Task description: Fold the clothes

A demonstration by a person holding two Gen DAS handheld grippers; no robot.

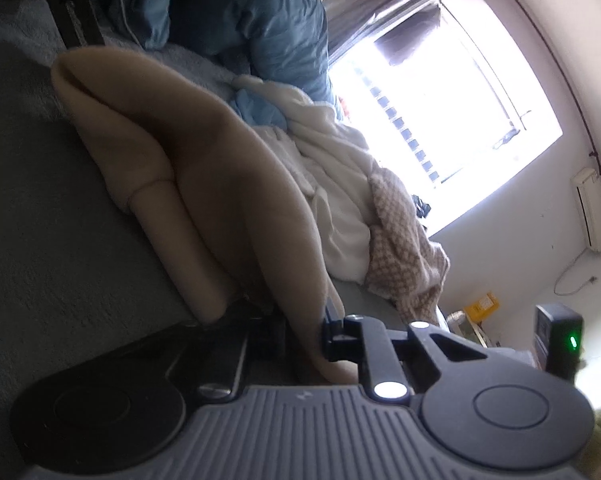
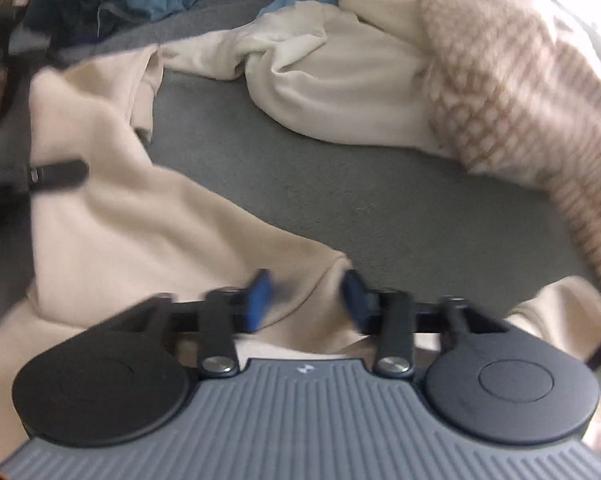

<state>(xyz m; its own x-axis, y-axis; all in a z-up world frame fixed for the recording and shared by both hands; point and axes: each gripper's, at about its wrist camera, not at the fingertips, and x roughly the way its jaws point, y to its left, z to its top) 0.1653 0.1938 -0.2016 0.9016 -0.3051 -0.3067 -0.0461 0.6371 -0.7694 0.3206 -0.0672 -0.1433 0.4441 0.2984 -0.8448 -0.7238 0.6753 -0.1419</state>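
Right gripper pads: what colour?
Blue. The right gripper has blue fingertips, clearest in the right wrist view, either side of a beige garment fold.

Both grippers down at the cloth — left clamped, right with a gap between its pads.

The left gripper [image 1: 300, 332] is rolled onto its side, its black fingers closed tight on a fold of the beige garment [image 1: 204, 168]. The right gripper [image 2: 306, 300] tilts steeply downward, its blue pads [image 2: 258, 300] either side of a bunched edge of that garment — blur hides whether they press it.
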